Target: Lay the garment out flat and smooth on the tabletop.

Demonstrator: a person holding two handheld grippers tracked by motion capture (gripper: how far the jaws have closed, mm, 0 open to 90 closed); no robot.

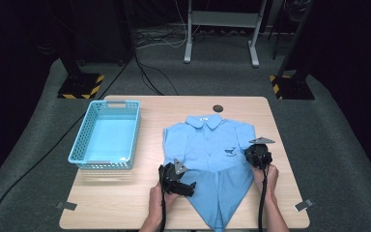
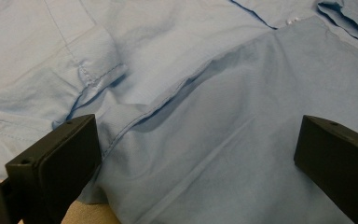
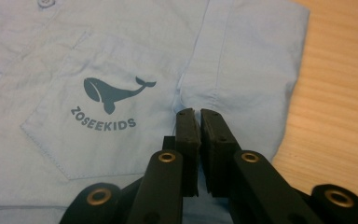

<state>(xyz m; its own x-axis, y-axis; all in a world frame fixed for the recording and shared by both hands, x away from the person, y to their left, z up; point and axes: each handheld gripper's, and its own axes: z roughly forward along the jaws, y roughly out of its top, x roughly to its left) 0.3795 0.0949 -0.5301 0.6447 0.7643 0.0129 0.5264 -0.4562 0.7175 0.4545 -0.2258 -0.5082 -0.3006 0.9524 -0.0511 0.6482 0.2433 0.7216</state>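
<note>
A light blue child's shirt point(image 1: 207, 140) lies face up on the wooden table point(image 1: 121, 203), its lower half folded inward to a point near the front edge. My left gripper point(image 1: 189, 186) hovers at the shirt's lower left. In the left gripper view its open jaws stand wide apart over the folded fabric point(image 2: 191, 70), and my left gripper point(image 2: 196, 135) holds nothing. My right gripper point(image 1: 253, 152) sits at the shirt's right sleeve. In the right gripper view, my right gripper point(image 3: 197, 114) is shut and pinches puckered cloth at the sleeve seam, beside the whale logo point(image 3: 114, 91) on the pocket.
A light blue plastic basket point(image 1: 79, 140) stands on the table's left side. A dark round grommet point(image 1: 217, 108) sits at the back edge behind the collar. Tape marks point(image 1: 66, 205) sit near the front corners. Bare wood point(image 3: 335, 102) lies right of the sleeve.
</note>
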